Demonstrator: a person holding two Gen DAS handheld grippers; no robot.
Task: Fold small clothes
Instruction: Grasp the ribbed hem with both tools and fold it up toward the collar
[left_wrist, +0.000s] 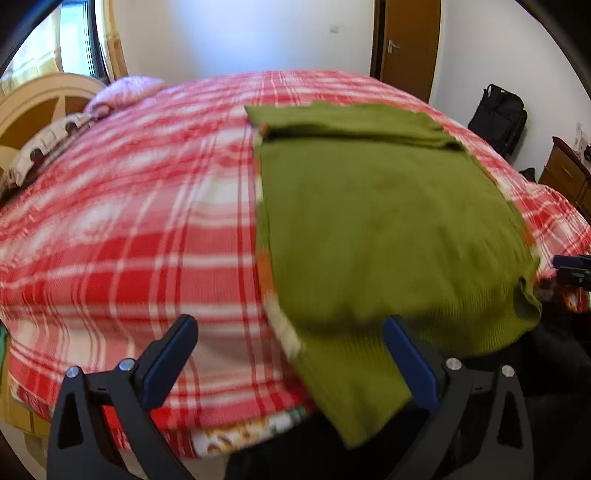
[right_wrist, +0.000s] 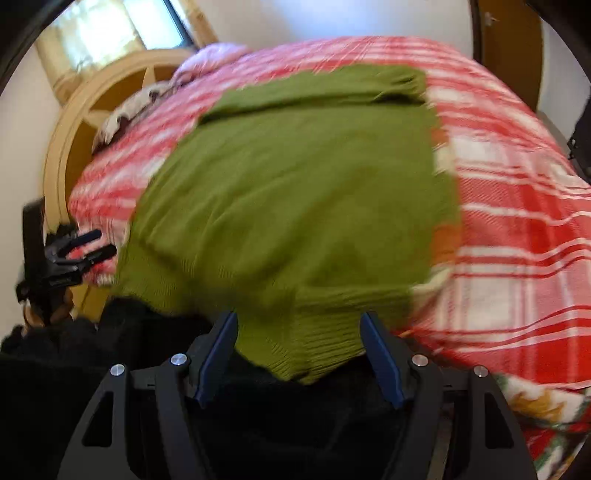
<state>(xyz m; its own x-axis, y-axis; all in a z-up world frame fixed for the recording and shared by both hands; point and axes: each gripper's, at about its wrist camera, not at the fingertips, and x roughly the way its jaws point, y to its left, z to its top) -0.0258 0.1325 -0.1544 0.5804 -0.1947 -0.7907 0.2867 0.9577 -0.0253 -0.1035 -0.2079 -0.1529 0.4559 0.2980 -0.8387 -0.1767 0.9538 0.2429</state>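
Observation:
A green knitted garment lies flat on the red plaid bedspread, with its far end folded over into a band. Its ribbed hem hangs over the near edge of the bed. In the left wrist view my left gripper is open, straddling the hem's left corner without its pads touching the cloth. My right gripper is open just in front of the hem's right part, the knit showing between its fingers. Each gripper shows in the other's view: the right one at the right edge, the left one at the left.
Pillows and a curved wooden headboard are at the left end of the bed. A brown door, a black backpack and a wooden dresser stand beyond the bed. Dark clothing of the person fills the near bottom.

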